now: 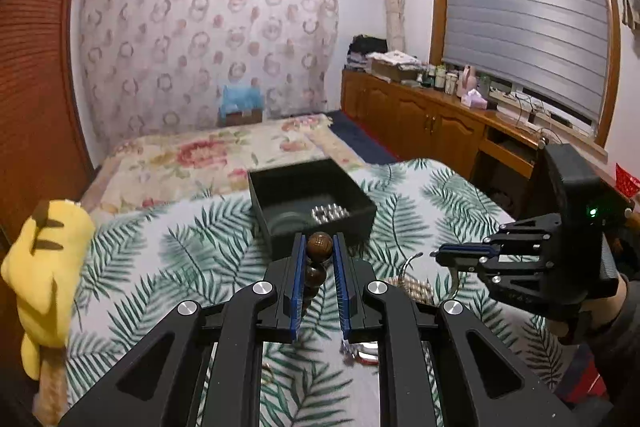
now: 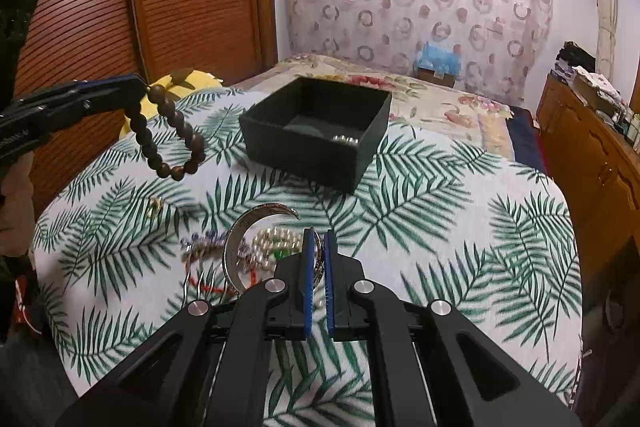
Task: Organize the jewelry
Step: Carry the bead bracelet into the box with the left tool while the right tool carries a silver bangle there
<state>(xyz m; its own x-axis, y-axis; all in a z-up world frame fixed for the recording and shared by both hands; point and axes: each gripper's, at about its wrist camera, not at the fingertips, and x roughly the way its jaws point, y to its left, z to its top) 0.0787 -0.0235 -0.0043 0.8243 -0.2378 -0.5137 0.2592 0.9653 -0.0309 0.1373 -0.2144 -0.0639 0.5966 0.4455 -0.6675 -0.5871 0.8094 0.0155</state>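
My left gripper (image 1: 319,247) is shut on a brown wooden bead bracelet (image 1: 319,247), which hangs in a loop (image 2: 172,135) above the leaf-print cloth. My right gripper (image 2: 318,239) is shut on a silver bangle (image 2: 248,247), an open crescent-shaped ring lifted off the cloth; from the left wrist view this gripper (image 1: 438,253) shows at the right with the bangle's thin curve (image 1: 408,261) below it. A black open box (image 1: 312,203) (image 2: 316,131) stands ahead with silver beads (image 1: 330,213) inside.
A pearl piece (image 2: 276,243), a purple and red trinket (image 2: 208,247) and a small gold item (image 2: 154,207) lie on the cloth. A yellow plush toy (image 1: 44,267) sits at the left edge. Wooden cabinets (image 1: 420,119) line the right wall.
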